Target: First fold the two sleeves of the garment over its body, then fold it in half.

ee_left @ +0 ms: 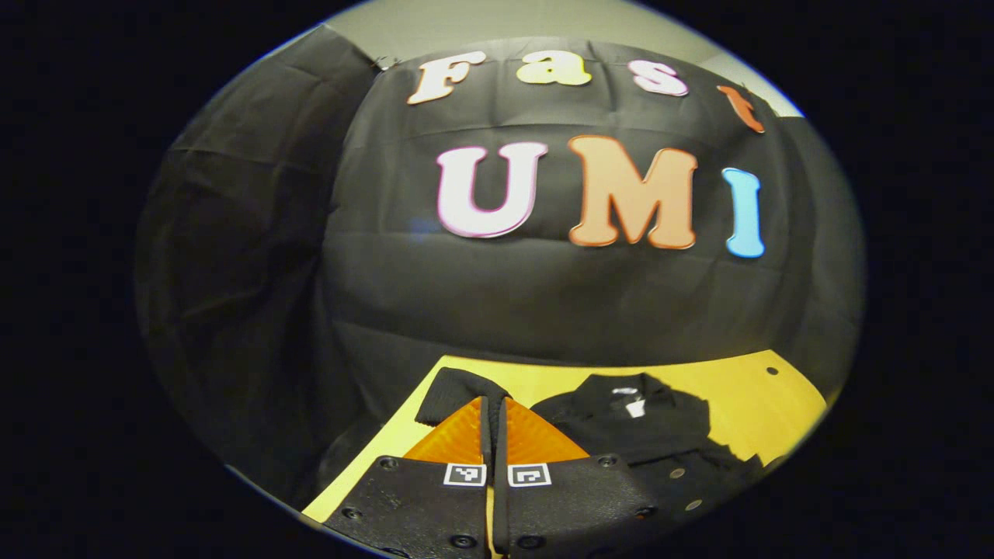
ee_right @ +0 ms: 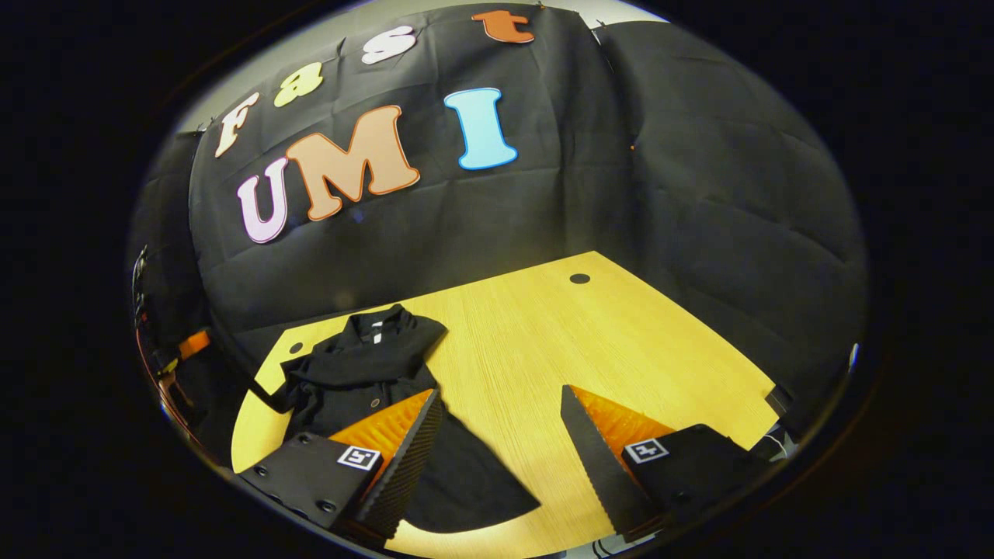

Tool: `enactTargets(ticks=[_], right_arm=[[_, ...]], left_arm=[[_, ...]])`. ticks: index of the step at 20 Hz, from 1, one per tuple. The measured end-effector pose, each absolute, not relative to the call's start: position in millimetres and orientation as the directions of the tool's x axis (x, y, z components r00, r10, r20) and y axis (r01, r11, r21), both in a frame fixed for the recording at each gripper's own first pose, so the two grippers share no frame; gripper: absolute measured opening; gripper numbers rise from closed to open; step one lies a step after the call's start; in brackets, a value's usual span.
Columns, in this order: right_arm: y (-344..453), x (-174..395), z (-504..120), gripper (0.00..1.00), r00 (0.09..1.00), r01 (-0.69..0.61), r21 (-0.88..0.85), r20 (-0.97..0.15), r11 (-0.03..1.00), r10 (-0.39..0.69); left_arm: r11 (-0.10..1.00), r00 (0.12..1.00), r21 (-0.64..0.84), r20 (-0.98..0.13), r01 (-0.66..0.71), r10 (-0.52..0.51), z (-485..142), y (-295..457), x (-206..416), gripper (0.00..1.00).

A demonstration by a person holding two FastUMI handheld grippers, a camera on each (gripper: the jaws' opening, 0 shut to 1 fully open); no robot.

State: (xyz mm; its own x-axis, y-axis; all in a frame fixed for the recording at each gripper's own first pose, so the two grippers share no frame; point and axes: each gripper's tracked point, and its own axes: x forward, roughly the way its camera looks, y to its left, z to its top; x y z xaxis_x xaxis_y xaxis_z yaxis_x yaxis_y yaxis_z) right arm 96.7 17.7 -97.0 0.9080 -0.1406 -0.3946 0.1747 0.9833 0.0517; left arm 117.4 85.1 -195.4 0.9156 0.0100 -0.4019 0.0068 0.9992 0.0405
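In the left gripper view we see our left gripper (ee_left: 494,415) at 6 o'clock with its jaws pressed together on a strip of dark cloth, the sleeve (ee_left: 460,394) of the black garment (ee_left: 621,435), whose cuff end rises just past the tips toward 11 o'clock. Just beyond, toward 4 o'clock, the garment's body lies on the yellow wooden bench (ee_left: 745,396), collar toward the far side with a small white tag at the neck, and buttons showing along its near edge. Farther off hangs the black cloth wall (ee_left: 543,310). In the right gripper view we see our right gripper (ee_right: 501,400) with its jaws spread wide, nothing between them but bare bench; the finger at 7 o'clock overlaps the garment's hem in the picture, though we cannot tell whether it touches. From there the garment stretches toward 10 o'clock, a rounded flap of hem nearest us and the collar farthest, near the bench's back corner. The bench top toward 1 o'clock carries a small dark round hole (ee_right: 579,278) near its far edge.
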Motion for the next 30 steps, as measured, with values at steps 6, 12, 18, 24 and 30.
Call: enactTargets(ticks=[6,12,18,24,30], right_arm=[[19,85,-112,0.98,0.891,0.195,0.059,-0.427,0.979,-0.152],[26,76,-127,0.97,0.875,0.224,0.097,-0.457,0.97,-0.156],[41,65,-147,0.97,0.854,0.221,0.127,-0.504,0.967,-0.129],[43,50,-159,0.98,0.825,0.217,0.127,-0.554,0.968,-0.112],[21,40,-171,0.98,0.804,0.251,0.142,-0.581,0.957,-0.125]], left_arm=[[0.975,0.917,0.072,-0.359,0.21,-0.171,-199,-16,165,0.0],[0.935,0.848,-0.014,-0.415,0.355,-0.329,-241,-111,182,0.0],[0.892,0.761,-0.118,-0.482,0.436,-0.435,-291,-182,177,0.0],[0.882,0.705,-0.169,-0.542,0.441,-0.456,-343,-223,175,0.0],[0.881,0.659,-0.161,-0.607,0.444,-0.444,-380,-228,160,0.01]])
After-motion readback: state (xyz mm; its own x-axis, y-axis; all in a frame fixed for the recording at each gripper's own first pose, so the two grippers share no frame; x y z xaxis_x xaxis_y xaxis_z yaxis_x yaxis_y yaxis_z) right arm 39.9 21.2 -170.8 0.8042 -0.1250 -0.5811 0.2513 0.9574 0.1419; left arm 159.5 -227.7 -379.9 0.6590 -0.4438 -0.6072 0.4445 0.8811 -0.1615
